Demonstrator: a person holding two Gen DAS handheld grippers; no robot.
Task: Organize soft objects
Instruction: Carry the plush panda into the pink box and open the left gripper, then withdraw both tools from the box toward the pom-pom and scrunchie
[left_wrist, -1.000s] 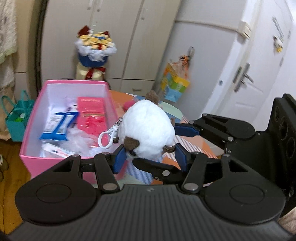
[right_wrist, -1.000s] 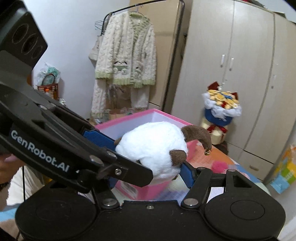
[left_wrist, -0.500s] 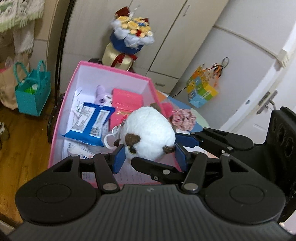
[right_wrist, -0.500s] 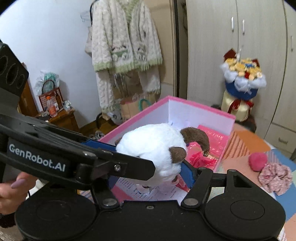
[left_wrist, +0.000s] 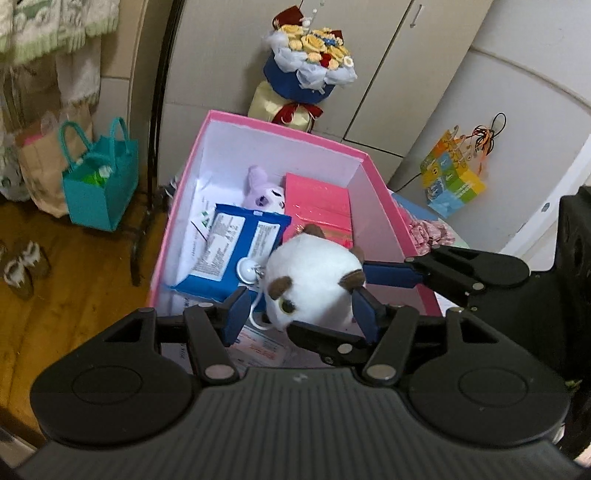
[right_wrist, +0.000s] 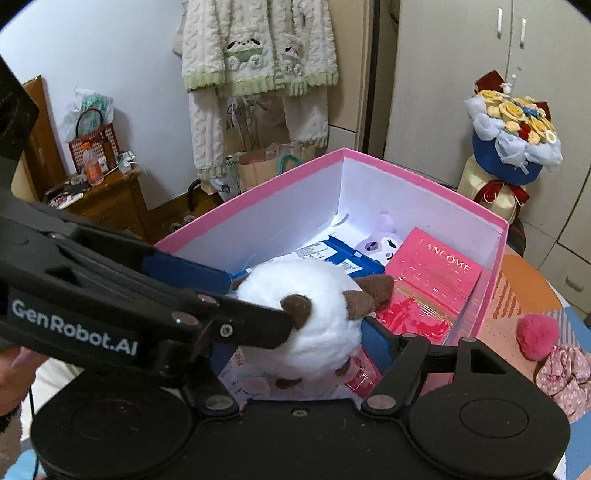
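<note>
Only the right wrist view shows the pink pompom; both grippers' jaws, just widening, loosely flank the white plush toy over the pink box.

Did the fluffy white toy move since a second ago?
Yes. The white toy went from beside the pink box to over its inside, above the blue packet.

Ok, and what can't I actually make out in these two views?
Floor of the pink box beneath the white plush: covered by the plush in both views.
Purple toy: only its head shows in the left wrist view, and the blue packet covers the rest.
Print on the blue packet: too small to read.
Pink scrunchie: in the left wrist view, mostly behind the box wall.
</note>
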